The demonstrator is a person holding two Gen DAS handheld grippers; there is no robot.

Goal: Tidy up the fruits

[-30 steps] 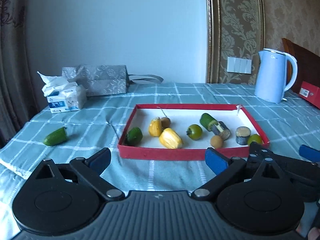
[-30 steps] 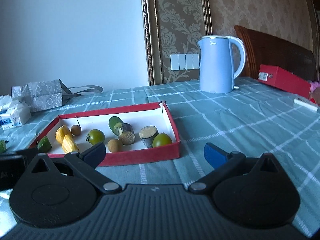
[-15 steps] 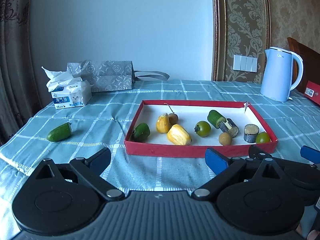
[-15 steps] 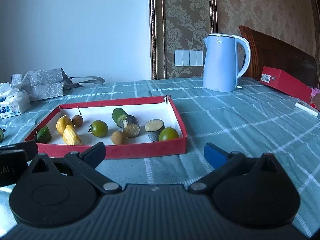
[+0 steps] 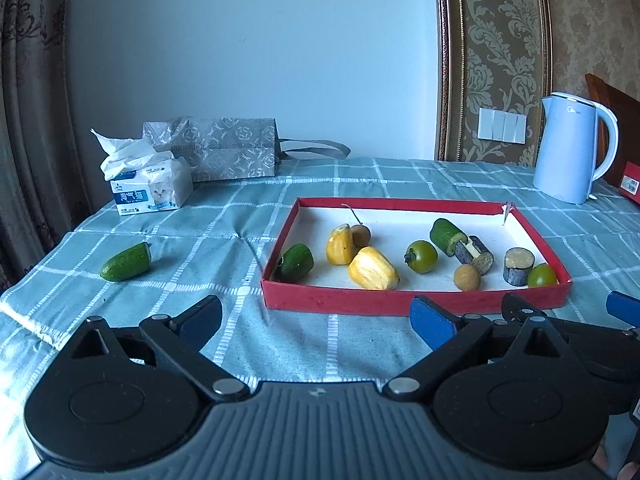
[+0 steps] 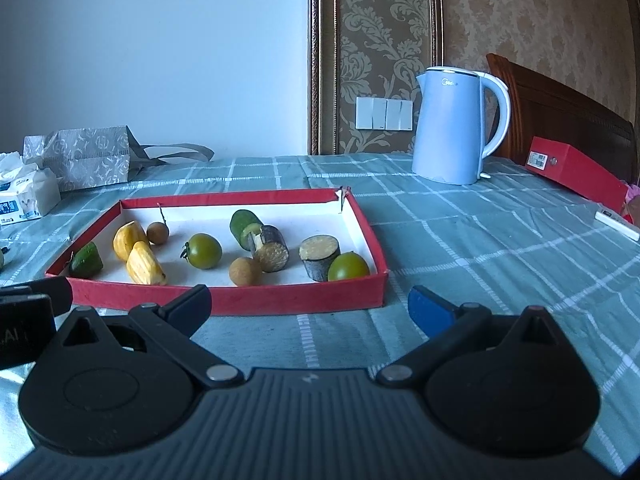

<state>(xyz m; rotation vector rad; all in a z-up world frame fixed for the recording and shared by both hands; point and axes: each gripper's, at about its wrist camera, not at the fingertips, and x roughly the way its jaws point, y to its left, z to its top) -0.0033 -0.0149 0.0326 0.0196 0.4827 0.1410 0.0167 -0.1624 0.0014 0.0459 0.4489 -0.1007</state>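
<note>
A red-rimmed tray (image 5: 400, 303) (image 6: 280, 300) on the checked cloth holds several fruits: two yellow pieces (image 5: 372, 268), green tomatoes (image 5: 421, 256) (image 6: 347, 267), brown longans (image 5: 467, 277), a cucumber piece (image 5: 296, 262) and dark cane pieces (image 6: 318, 251). A loose green cucumber piece (image 5: 127, 261) lies on the cloth left of the tray. My left gripper (image 5: 316, 320) is open and empty, in front of the tray's near left side. My right gripper (image 6: 310, 306) is open and empty, in front of the tray's near right side.
A tissue pack (image 5: 150, 186) and a grey gift bag (image 5: 224, 152) stand at the back left. A pale blue kettle (image 6: 456, 126) stands at the back right. A red box (image 6: 576, 170) and a white stick (image 6: 616, 224) lie far right, by a wooden headboard.
Both grippers have drawn back and tilted up a little, so the tray sits lower and smaller in both views. Both stay open and empty.
</note>
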